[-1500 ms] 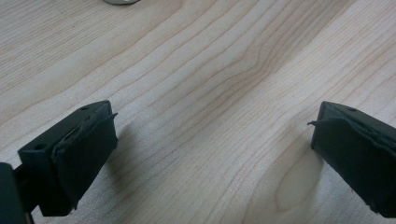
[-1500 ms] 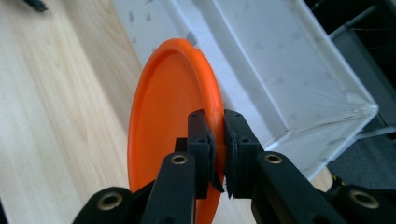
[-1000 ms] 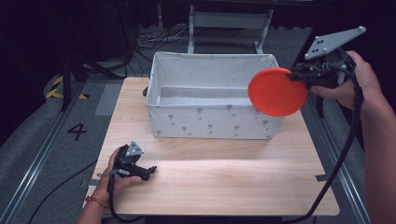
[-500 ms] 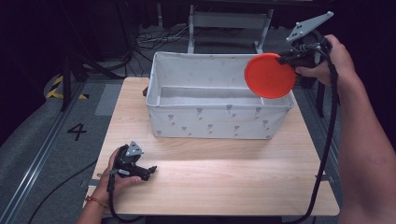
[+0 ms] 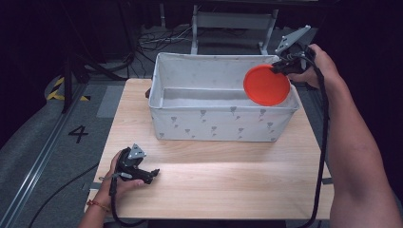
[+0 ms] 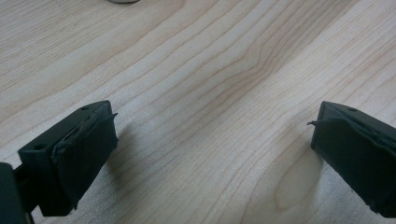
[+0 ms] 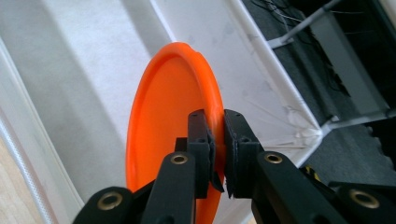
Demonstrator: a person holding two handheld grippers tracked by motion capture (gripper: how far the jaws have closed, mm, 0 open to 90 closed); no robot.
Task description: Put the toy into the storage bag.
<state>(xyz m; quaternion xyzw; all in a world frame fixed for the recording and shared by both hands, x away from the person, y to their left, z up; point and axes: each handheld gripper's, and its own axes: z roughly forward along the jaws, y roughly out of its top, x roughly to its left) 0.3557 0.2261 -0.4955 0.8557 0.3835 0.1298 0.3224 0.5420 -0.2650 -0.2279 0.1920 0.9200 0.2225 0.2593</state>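
Clamping orange plate point(image 5: 266, 85) by its rim, my right gripper point(image 7: 215, 135) over bin point(image 5: 223, 124); thin grip, may slip. Left gripper point(image 6: 210, 149) apart.

You look down from above your side onto the table point(image 5: 214, 180); your left gripper view hugs its wood point(image 6: 210, 93), your right peers into the bin point(image 7: 93, 70).

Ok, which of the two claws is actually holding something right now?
The right claw, shut on the rim of the round orange plastic disc over the white fabric bin. The left claw is open above the wooden table.
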